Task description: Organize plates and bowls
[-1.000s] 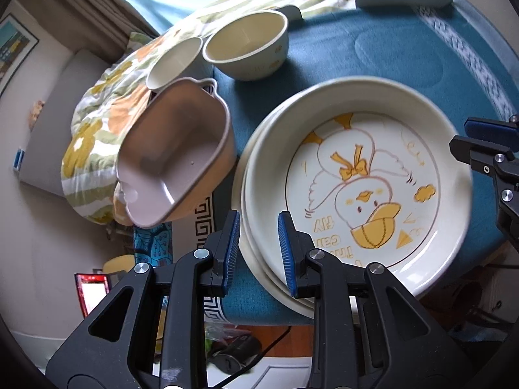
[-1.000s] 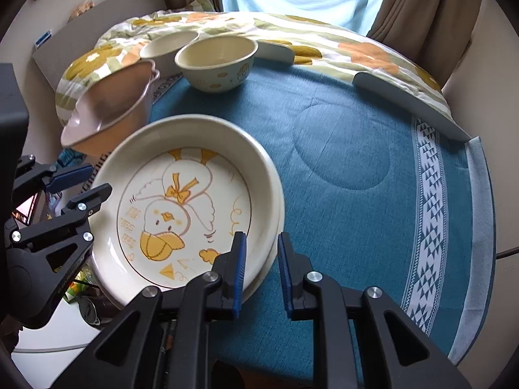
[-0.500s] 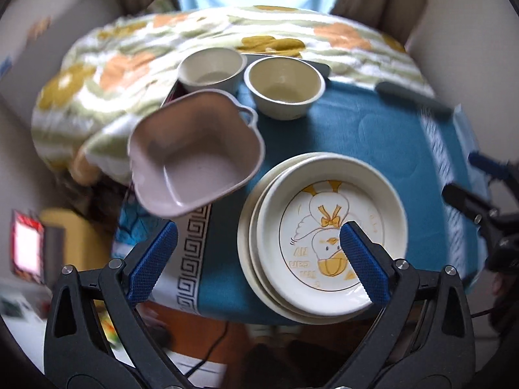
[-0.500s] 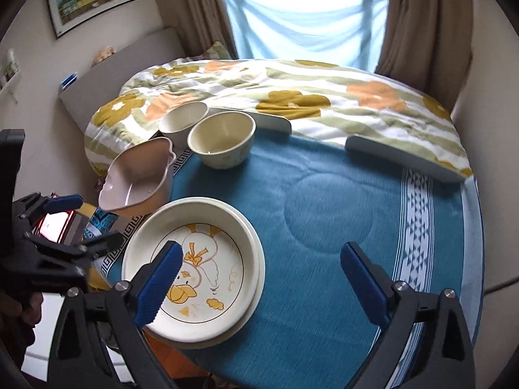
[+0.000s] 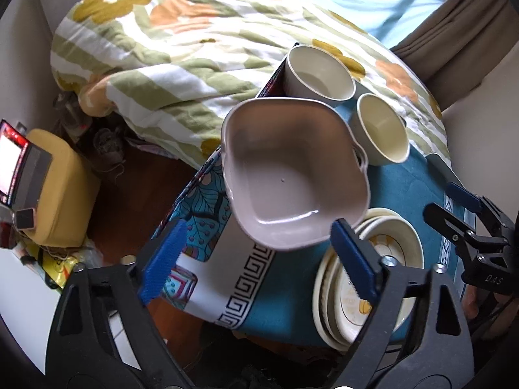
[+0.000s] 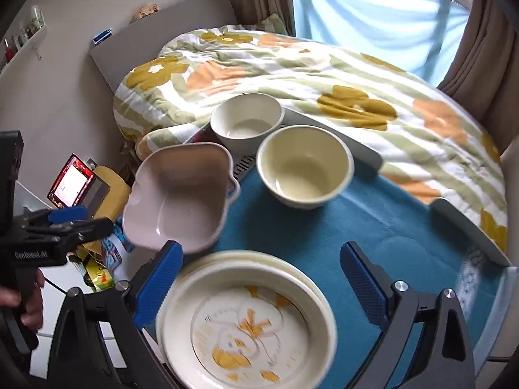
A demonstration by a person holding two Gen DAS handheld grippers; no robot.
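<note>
Both jaws released glossy duck plate (image 6: 246,324), now wide, empty; print blurred, perhaps duck.

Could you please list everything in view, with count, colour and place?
Pink squarish handled bowl: one, at the table's left edge.
Round cream bowls: two, one white-cream at the far edge, one yellower beside it.
Stacked cream plates: top one has an orange duck drawing, near edge.
Teal tablecloth: one, covering the table.
Floral quilt: one, behind the table.
Left gripper: black, blue pads, open, empty.
Right gripper: the same, open over the plates.
</note>
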